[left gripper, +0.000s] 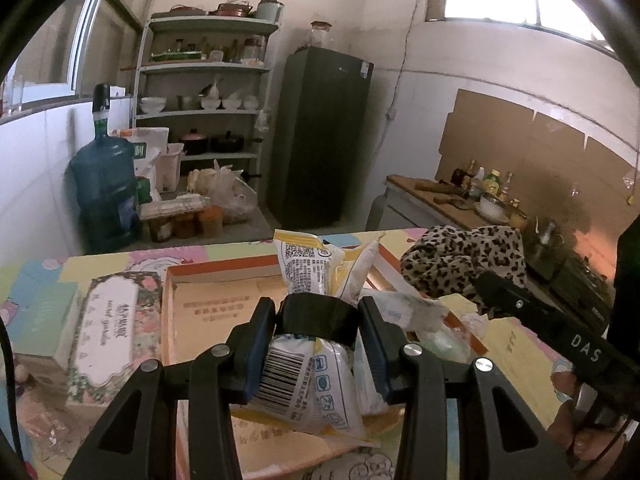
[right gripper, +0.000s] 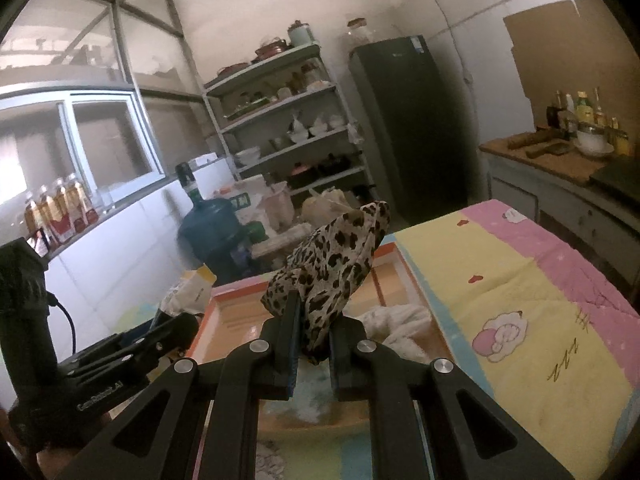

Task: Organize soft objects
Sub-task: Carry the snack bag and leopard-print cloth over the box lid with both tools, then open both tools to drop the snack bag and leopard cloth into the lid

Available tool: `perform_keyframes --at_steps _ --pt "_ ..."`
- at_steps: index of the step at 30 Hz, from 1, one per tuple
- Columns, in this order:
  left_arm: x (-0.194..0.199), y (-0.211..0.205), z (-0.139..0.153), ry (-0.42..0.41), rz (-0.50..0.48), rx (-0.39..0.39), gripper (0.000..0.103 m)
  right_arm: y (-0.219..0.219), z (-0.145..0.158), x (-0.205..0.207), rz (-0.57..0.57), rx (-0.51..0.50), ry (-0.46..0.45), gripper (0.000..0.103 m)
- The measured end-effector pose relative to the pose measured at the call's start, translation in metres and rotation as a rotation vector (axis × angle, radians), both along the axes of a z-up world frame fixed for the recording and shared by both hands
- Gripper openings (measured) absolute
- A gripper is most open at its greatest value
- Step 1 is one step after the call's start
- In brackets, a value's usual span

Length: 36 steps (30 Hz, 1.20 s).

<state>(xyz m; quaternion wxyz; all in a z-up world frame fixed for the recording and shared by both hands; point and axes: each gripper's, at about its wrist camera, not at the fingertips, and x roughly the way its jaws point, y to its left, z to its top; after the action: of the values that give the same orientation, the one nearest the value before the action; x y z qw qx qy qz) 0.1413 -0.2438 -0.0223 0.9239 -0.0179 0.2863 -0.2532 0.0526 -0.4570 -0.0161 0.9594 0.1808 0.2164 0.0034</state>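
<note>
1. Now, both hands are loaded: the left hand-held gripper is clamped on a yellow-and-white snack packet, squeezing it at its waist, and the right hand-held gripper is pinched tight on a leopard-print cloth.
2. Both loads hang over the orange-rimmed cardboard tray on the quilt-covered tabletop, where a white cloth already lies.
3. Doing it well, I'd say: keep the two loads apart, get low over bare tray floor, and only then let go, so nothing soft flops over the rim.
4. The packet's long axis runs away from the camera and upward, its torn yellow top toward the fridge.
5. The cloth rises from the jaws to a point, tilted up and to the right.
</note>
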Motion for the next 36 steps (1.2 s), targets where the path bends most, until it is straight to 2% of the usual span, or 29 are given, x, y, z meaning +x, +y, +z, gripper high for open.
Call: perform_keyframes --at_steps 10,23,36 --pt "0.026 -0.018 -0.015 0.043 0.015 0.020 0.043 -0.019 -0.004 0.023 -0.003 0.026 0.018 0.013" --pt "0.051 -0.030 -0.046 0.149 0.031 0.051 0.043 -0.014 -0.023 0.064 0.027 0.052 0.094 0.014" --pt "0.055 -0.033 -0.053 0.156 0.026 0.066 0.044 -0.013 -0.040 0.079 0.037 0.050 0.152 0.016"
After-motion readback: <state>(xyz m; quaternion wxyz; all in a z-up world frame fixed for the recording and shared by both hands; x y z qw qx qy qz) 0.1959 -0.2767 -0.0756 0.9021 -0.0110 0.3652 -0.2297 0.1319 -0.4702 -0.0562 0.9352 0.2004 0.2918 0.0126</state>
